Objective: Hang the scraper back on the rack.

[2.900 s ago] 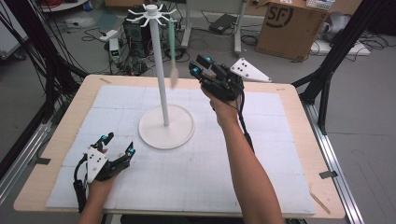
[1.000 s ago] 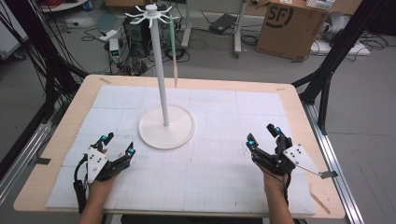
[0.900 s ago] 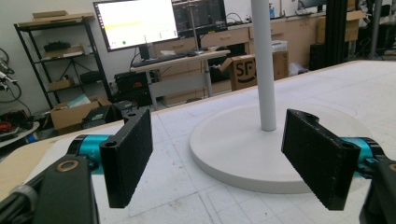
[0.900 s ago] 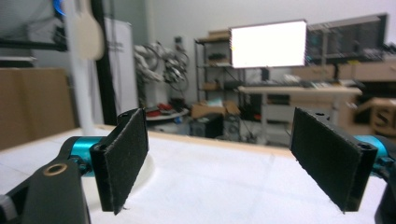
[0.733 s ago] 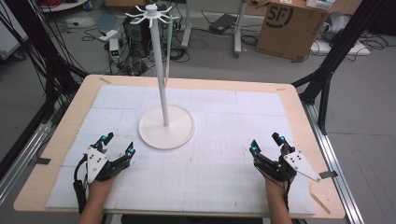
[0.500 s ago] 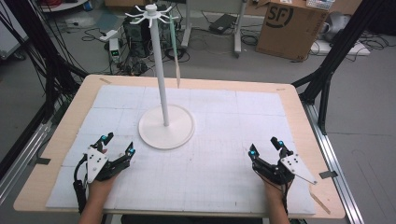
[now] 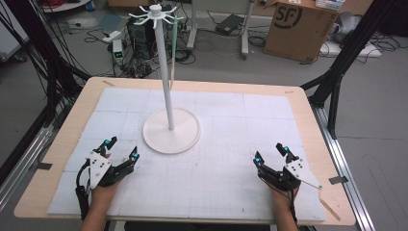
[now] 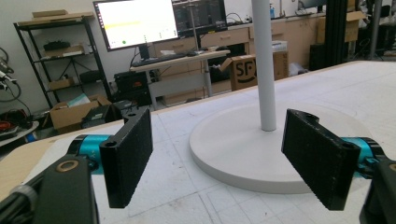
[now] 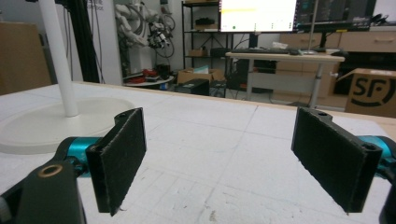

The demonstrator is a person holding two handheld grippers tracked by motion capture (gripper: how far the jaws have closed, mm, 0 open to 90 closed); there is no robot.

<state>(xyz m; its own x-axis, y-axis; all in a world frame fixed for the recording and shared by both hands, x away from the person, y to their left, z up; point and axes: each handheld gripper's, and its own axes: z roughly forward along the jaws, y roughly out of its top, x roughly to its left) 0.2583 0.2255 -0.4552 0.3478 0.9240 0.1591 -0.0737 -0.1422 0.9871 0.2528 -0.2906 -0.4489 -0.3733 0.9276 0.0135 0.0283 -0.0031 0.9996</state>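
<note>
Left hand-held gripper [image 7: 120, 148] sits nearer the white stand [image 7: 171, 130] than the right hand-held gripper [image 7: 270, 154].
Both rest empty on the tabletop [image 7: 231, 120], jaws spread wide; the stand's upright pole rises forward-right of the left one, well apart from the right.

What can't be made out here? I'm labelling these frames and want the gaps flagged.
- Pale green item hanging on the stand: too small and thin in the high view to identify.
- Stand's top: cut off by the upper edge in the left gripper view.
- Screen text: too small and washed out to read in the left gripper view.
</note>
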